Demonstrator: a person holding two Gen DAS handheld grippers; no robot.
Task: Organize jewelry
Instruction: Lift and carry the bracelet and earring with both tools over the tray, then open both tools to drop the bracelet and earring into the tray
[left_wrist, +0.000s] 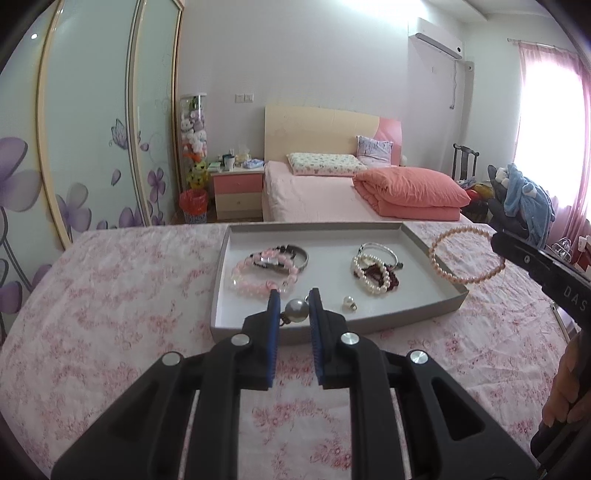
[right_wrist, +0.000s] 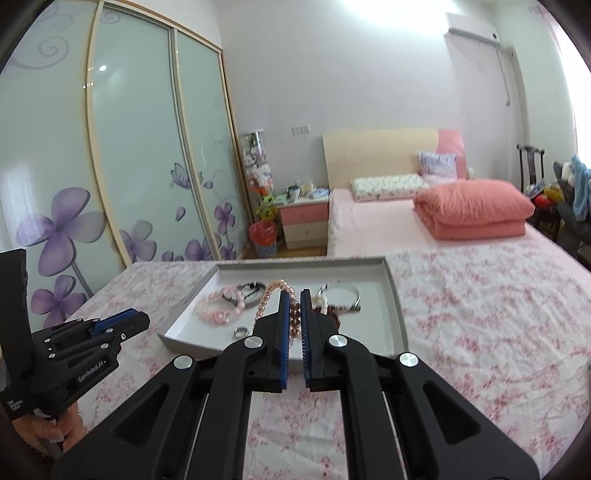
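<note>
A grey-walled white tray (left_wrist: 332, 326) sits on the floral tablecloth. My left gripper (left_wrist: 294, 295) is shut on a round pearl earring (left_wrist: 296, 308), held a little above the tray's near edge. A second pearl earring (left_wrist: 348, 302) lies in the tray. In the left wrist view a peach pearl bracelet (left_wrist: 467, 254) hangs from my right gripper (left_wrist: 496, 240) over the tray's right rim. The right wrist view has the right gripper (right_wrist: 294, 293) shut on that bracelet (right_wrist: 271, 295), with the left gripper (right_wrist: 125, 321) at the lower left. Pink bead bracelets (left_wrist: 258, 277) lie in the tray's left half, a white pearl bracelet (left_wrist: 373, 277) with a silver bangle (left_wrist: 384, 251) in its right half.
The table wears a pink floral cloth (left_wrist: 110, 295). Behind it stand a bed with a folded coral quilt (left_wrist: 410, 192), a nightstand (left_wrist: 238, 190) and sliding wardrobe doors (left_wrist: 92, 129) on the left. A person's hand (left_wrist: 565, 387) grips the right handle.
</note>
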